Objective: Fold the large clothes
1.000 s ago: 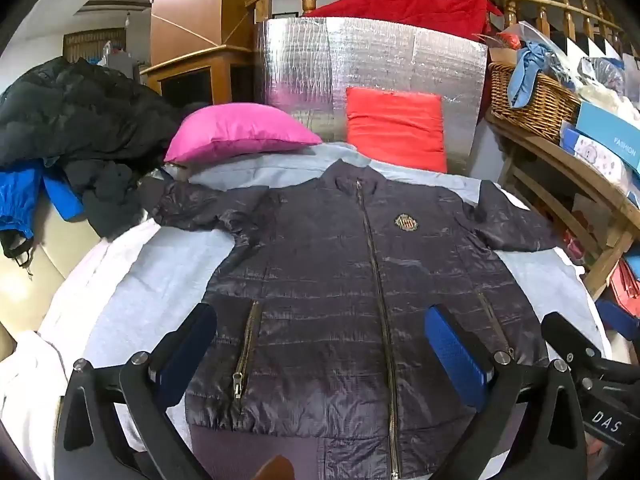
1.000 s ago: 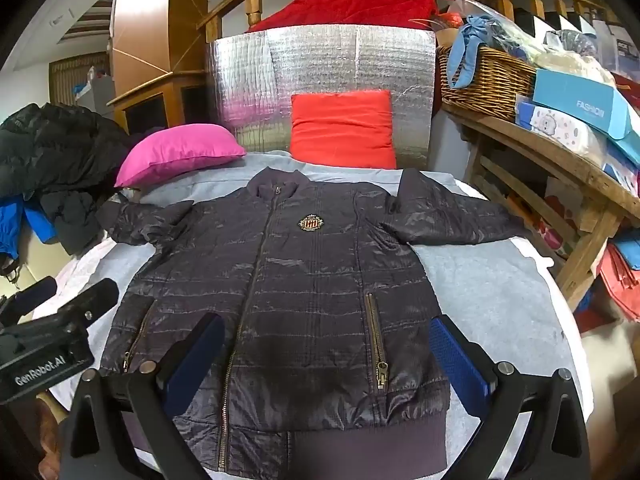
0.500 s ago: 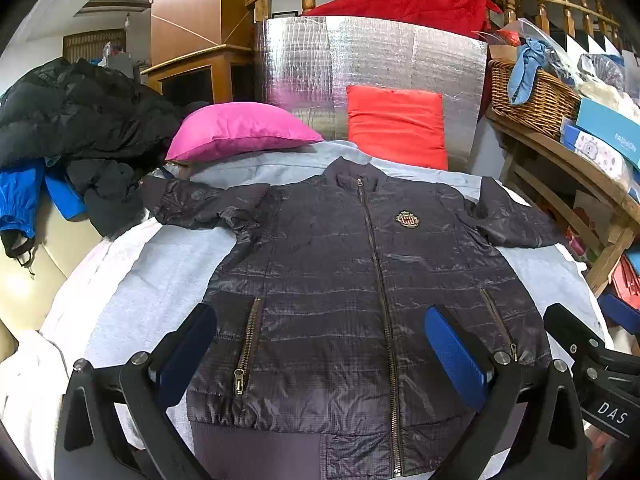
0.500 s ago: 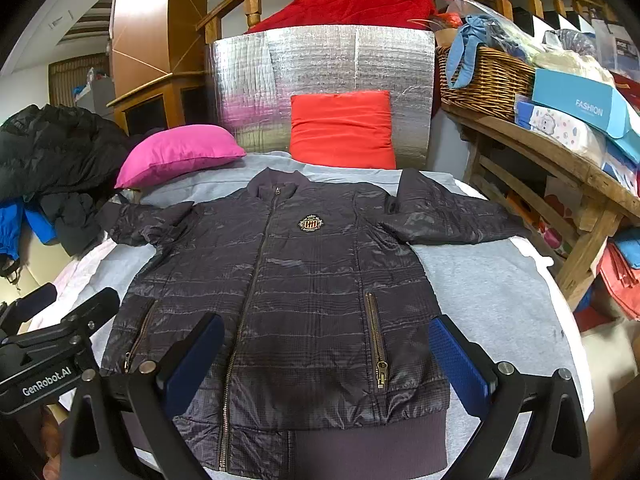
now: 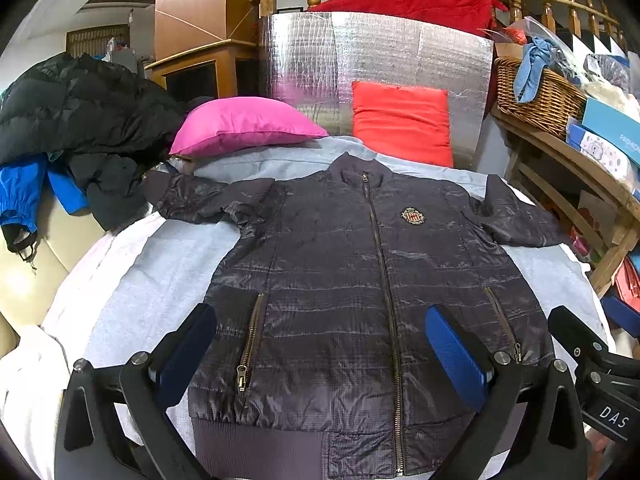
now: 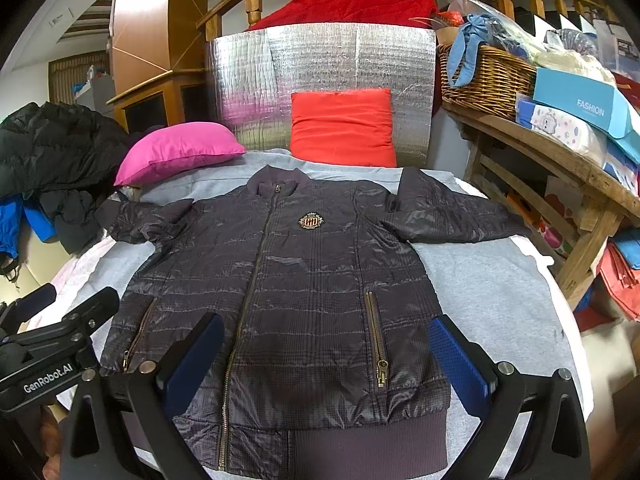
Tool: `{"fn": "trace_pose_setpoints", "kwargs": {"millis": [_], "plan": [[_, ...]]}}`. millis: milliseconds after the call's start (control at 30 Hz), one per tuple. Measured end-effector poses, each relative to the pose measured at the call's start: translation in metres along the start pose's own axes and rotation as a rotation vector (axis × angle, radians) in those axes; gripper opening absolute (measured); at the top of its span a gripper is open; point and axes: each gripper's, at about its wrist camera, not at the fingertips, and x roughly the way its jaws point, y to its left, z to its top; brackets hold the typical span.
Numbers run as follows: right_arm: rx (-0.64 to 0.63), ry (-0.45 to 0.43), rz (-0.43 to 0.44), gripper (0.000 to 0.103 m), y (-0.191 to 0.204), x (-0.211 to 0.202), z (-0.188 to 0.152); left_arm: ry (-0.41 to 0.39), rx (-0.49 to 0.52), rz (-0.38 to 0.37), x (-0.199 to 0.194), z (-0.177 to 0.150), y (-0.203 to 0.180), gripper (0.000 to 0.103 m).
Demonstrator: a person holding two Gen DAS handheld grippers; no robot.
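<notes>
A dark quilted zip-up jacket (image 5: pixel 360 280) lies flat, front up, on a grey sheet (image 5: pixel 160 280), zipper closed, both sleeves spread outward; it also shows in the right wrist view (image 6: pixel 296 280). My left gripper (image 5: pixel 320 356) is open and empty, hovering above the jacket's lower left half near the hem. My right gripper (image 6: pixel 324 364) is open and empty above the lower right half. Each gripper's body shows at the edge of the other's view: the right gripper in the left wrist view (image 5: pixel 592 364), the left gripper in the right wrist view (image 6: pixel 52 344).
A pink pillow (image 5: pixel 244 124) and a red cushion (image 5: pixel 400 120) lie at the far end against a silver foil panel (image 5: pixel 376 56). Dark and blue coats (image 5: pixel 68 120) pile at the left. A wooden bench (image 6: pixel 560 152) with a basket and boxes stands at the right.
Both grippers have pulled back and up slightly, so a little more of the jacket's hem shows. The jacket has not moved; both grippers stay open.
</notes>
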Motion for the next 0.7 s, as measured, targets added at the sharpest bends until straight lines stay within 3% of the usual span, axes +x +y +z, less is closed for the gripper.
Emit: {"fn": "trace_pose_setpoints", "kwargs": {"millis": [700], "plan": [[0.000,0.003,0.006,0.103,0.0011,0.0014,-0.0049,0.005,-0.001,-0.002,0.0023,-0.0052,-0.0011,0.103]]}}
